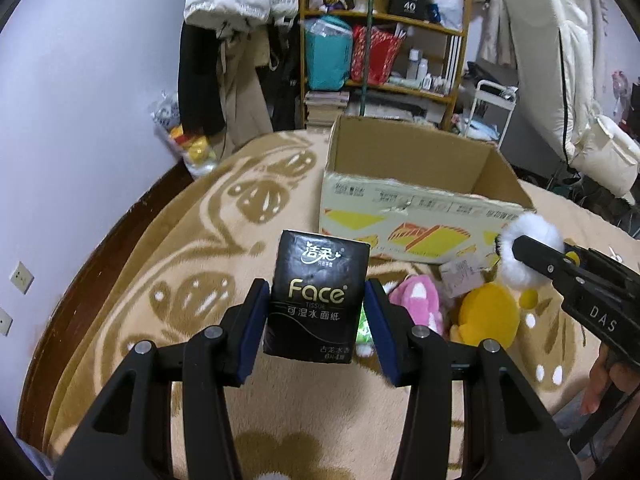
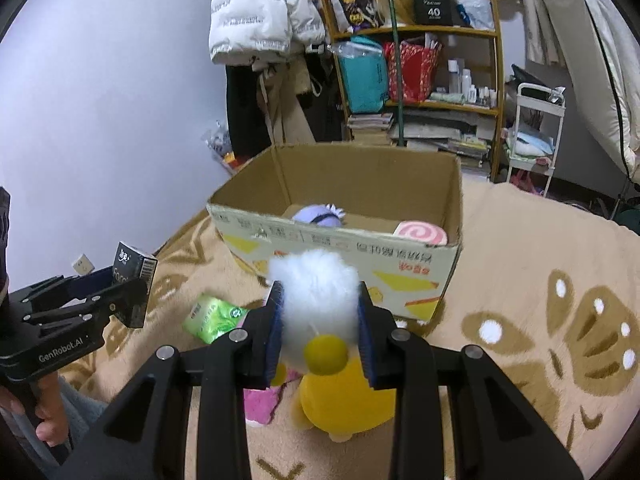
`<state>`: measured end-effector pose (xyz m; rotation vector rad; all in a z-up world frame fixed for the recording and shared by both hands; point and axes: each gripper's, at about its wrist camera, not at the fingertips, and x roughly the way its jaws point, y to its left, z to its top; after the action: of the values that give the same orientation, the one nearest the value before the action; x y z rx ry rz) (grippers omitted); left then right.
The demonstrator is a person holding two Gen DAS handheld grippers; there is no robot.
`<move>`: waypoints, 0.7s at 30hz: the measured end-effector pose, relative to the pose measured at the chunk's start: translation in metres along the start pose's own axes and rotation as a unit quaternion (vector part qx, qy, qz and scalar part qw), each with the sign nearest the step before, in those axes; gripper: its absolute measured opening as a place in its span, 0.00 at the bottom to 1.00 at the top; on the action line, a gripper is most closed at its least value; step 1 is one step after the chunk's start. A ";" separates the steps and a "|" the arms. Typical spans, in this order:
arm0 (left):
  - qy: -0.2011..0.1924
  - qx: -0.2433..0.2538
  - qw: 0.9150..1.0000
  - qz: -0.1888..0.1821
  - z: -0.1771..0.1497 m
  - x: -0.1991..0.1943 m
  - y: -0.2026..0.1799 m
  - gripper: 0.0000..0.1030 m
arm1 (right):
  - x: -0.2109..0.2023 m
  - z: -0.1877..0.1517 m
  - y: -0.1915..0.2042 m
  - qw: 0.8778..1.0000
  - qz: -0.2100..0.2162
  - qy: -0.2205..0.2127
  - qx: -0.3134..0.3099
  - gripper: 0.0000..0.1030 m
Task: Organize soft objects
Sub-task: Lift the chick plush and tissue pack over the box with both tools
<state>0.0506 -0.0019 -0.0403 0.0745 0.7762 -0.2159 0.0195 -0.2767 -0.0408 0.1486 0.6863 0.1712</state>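
My left gripper is shut on a black "Face" tissue pack, held upright above the blanket. The same gripper and pack show at the left of the right wrist view. My right gripper is shut on a white fluffy plush with a yellow ball on it. In the left wrist view that gripper and plush are at the right, near the box. The open cardboard box holds a purple plush and a pink swirl roll.
On the beige patterned blanket in front of the box lie a yellow plush, a pink plush and a green tissue pack. Behind the box stand a wooden shelf, hanging coats and a white cart.
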 end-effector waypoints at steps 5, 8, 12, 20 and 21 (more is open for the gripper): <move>-0.030 0.003 1.000 -0.001 0.003 -0.010 -0.001 0.46 | -0.016 0.008 -0.004 0.999 -0.005 -0.031 0.007 0.33; -0.042 -0.004 0.999 -0.002 0.005 -0.013 0.000 0.46 | -0.025 0.015 -0.009 0.999 0.001 -0.040 0.026 0.33; -0.064 -0.005 0.998 0.001 0.010 -0.016 0.000 0.46 | -0.033 0.020 -0.013 0.998 0.004 -0.053 0.034 0.33; -0.113 0.037 0.993 0.010 0.029 -0.013 -0.022 0.46 | -0.039 0.038 -0.014 0.997 -0.010 -0.074 0.023 0.33; -0.116 0.040 0.992 0.013 0.031 -0.011 -0.025 0.46 | -0.038 0.042 -0.014 0.997 -0.011 -0.076 0.021 0.33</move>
<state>0.0587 -0.0285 -0.0101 0.1329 0.5350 -0.2265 0.0183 -0.3016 0.0119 0.1924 0.5409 0.1232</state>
